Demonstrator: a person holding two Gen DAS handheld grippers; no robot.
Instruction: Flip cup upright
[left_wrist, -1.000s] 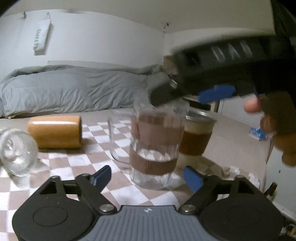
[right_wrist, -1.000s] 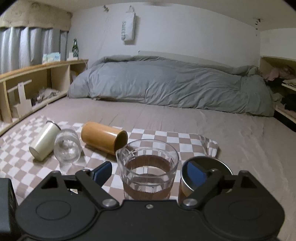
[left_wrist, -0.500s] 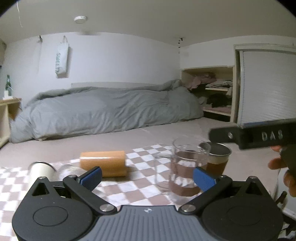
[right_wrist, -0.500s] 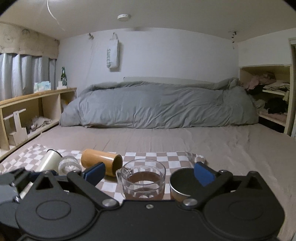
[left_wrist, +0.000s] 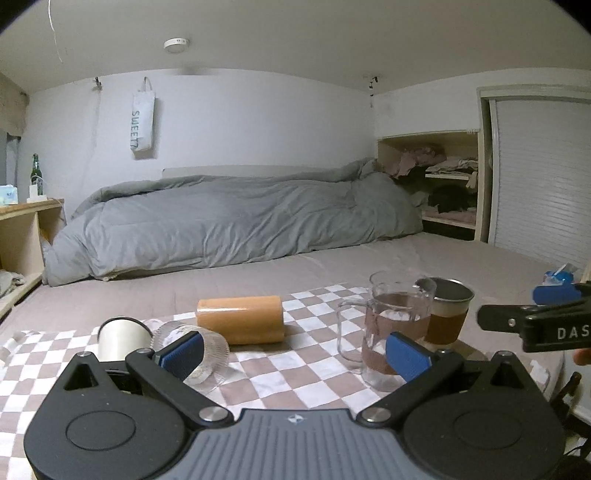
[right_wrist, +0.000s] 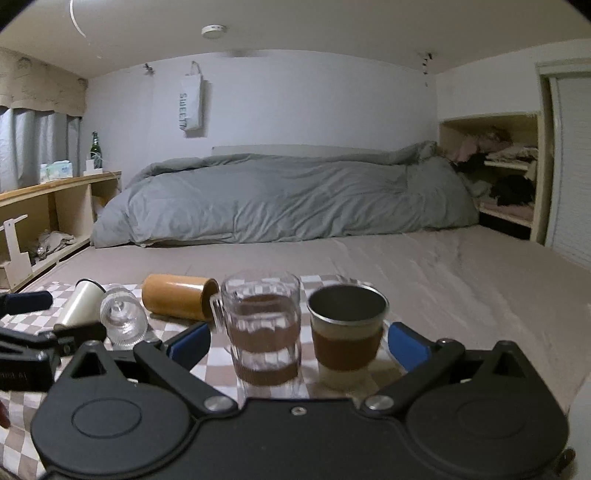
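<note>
Seen from the left wrist camera, the left gripper (left_wrist: 294, 350) hung above a brown-and-white checkered cloth (left_wrist: 295, 363) spread on the bed (left_wrist: 332, 266), its jaws spread wide and holding nothing. Three cups lay on their sides on the cloth: a cream metal cup (left_wrist: 120, 338) at far left, a ribbed clear glass (left_wrist: 207, 356) touching it, and an orange-brown tumbler (left_wrist: 240, 319) just behind. To the right, a glass mug with a handle (left_wrist: 391, 328) stood upright, and a steel cup with a brown sleeve (left_wrist: 447, 314) stood upright just behind it. The right gripper (left_wrist: 535, 317) entered from the right edge. A grey duvet (left_wrist: 229, 225) lay heaped along the far wall.

Seen from the right wrist camera, the right gripper (right_wrist: 298, 345) also had its jaws spread apart and empty. The glass mug (right_wrist: 260, 325) and the sleeved steel cup (right_wrist: 347, 332) stood upright side by side, near the gap between the jaws. Behind them to the left, the orange-brown tumbler (right_wrist: 177, 301), the ribbed glass (right_wrist: 122, 319) and the cream cup (right_wrist: 79, 306) lay tipped over in a row on the checkered cloth (right_wrist: 218, 365). Part of the left gripper (right_wrist: 33, 347) showed at the left edge.
</note>
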